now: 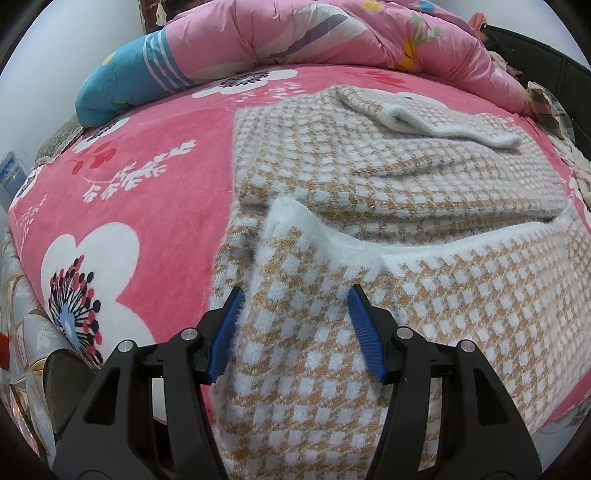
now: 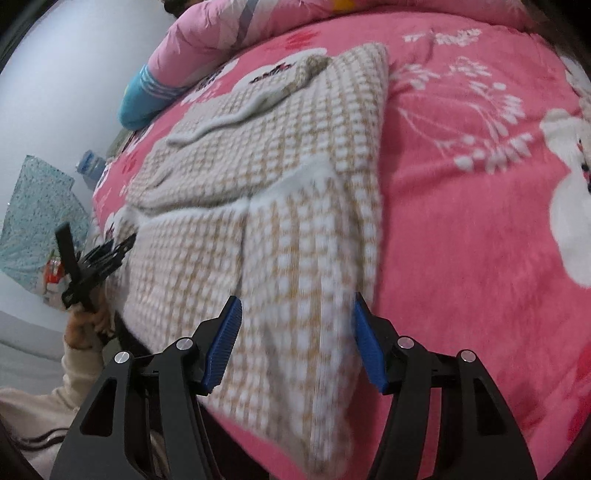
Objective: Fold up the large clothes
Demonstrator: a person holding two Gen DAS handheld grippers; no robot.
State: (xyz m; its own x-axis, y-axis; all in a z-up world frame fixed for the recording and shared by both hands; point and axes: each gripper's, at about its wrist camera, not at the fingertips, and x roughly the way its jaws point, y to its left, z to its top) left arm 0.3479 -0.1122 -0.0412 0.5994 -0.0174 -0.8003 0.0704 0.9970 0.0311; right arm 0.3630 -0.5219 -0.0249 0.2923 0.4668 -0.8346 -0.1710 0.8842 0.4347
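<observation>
On the pink bed (image 1: pixel 155 192), toward 12 o'clock of both spread-jawed grippers (image 1: pixel 295 325) (image 2: pixel 297 334), lies the half-folded sweater (image 1: pixel 388 177), soft, fuzzy and probably light, best pinched at its near hem corners.

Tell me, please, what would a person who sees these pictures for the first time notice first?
First, the checked tan-and-white sweater, partly folded on the bright pink flowered blanket that covers the bed. Next, the open left gripper and open right gripper, each with blue pads above the sweater's near edge. A pink quilt is bunched at the far side.
</observation>
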